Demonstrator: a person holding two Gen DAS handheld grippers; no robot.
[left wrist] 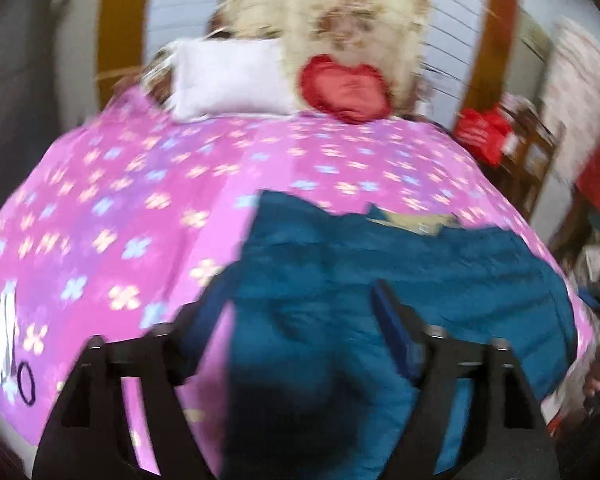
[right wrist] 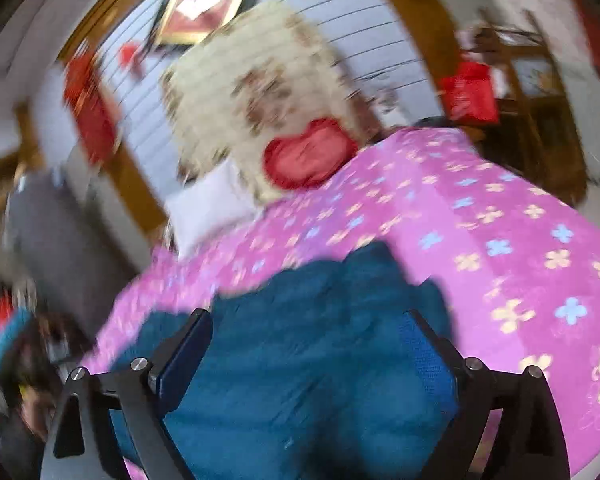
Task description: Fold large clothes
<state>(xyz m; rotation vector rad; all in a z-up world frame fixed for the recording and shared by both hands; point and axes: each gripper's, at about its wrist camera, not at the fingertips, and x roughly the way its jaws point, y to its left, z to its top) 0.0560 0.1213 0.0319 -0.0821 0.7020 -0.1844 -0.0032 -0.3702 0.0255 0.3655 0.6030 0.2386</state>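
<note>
A large teal garment [left wrist: 380, 280] lies spread on a bed with a pink flowered cover [left wrist: 120, 200]; a beige inner patch shows at its far edge. My left gripper [left wrist: 296, 312] is open, its fingers wide apart just above the garment's near part. In the right wrist view the same teal garment [right wrist: 312, 360] fills the space under my right gripper [right wrist: 312, 344], which is also open over the cloth. Both views are blurred by motion. I cannot tell whether either gripper touches the fabric.
A white pillow [left wrist: 228, 76], a red heart cushion [left wrist: 344, 88] and a cream flowered blanket [left wrist: 340, 12] lie at the bed's head. A wooden stand with red bags [left wrist: 512, 140] is right of the bed. A black hair tie [left wrist: 27, 384] lies on the cover's left edge.
</note>
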